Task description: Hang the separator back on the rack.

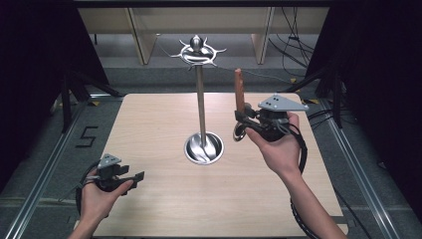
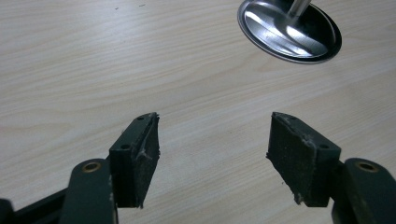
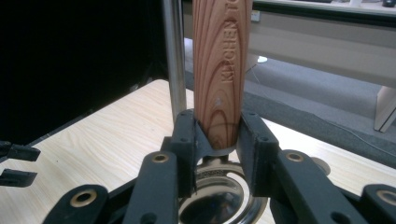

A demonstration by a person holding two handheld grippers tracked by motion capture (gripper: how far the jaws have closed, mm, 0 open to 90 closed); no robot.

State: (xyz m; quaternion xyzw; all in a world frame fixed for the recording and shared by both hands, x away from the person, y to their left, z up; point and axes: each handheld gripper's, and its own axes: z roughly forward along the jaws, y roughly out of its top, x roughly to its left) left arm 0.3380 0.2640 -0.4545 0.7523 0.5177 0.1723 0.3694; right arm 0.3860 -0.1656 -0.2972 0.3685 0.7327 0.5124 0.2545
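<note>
The left gripper [image 1: 130,178] sat nearest, low at the near left corner of the pale wooden worktop [image 1: 164,204], held in the person's left hand [image 1: 99,196] with its cable looping off the edge. In the left gripper view its two black fingers [image 2: 135,156] stood wide apart with nothing but bare wood grain between them, and the polished round base [image 2: 289,32] of the stand lay ahead of them, well apart.

Farther in and to the right, the person's right hand [image 1: 278,147] held the right gripper [image 1: 242,118] raised above the worktop, its grey three-cornered plate [image 1: 281,103] on top. Its fingers [image 3: 184,140] were closed on a utensil with a wooden handle [image 1: 239,89]: in the right gripper view the pads pressed on both sides of the handle's lower end, just where it met the metal neck. The handle [image 3: 222,70] rose upright from the grip, reddish-brown with a strong grain and the raised letters "KITCHEN" running along it. Below the fingers hung the utensil's shiny metal head [image 3: 219,205], round-rimmed; its exact kind could not be told.

Just beyond and to the left of the held utensil stood the metal utensil stand [image 1: 201,104], near the middle of the worktop. Its slim pole [image 3: 173,60] passed close beside the handle without touching it. At the top sat a ring of curved hooks [image 1: 198,54] under a round knob, all of them bare.
</note>
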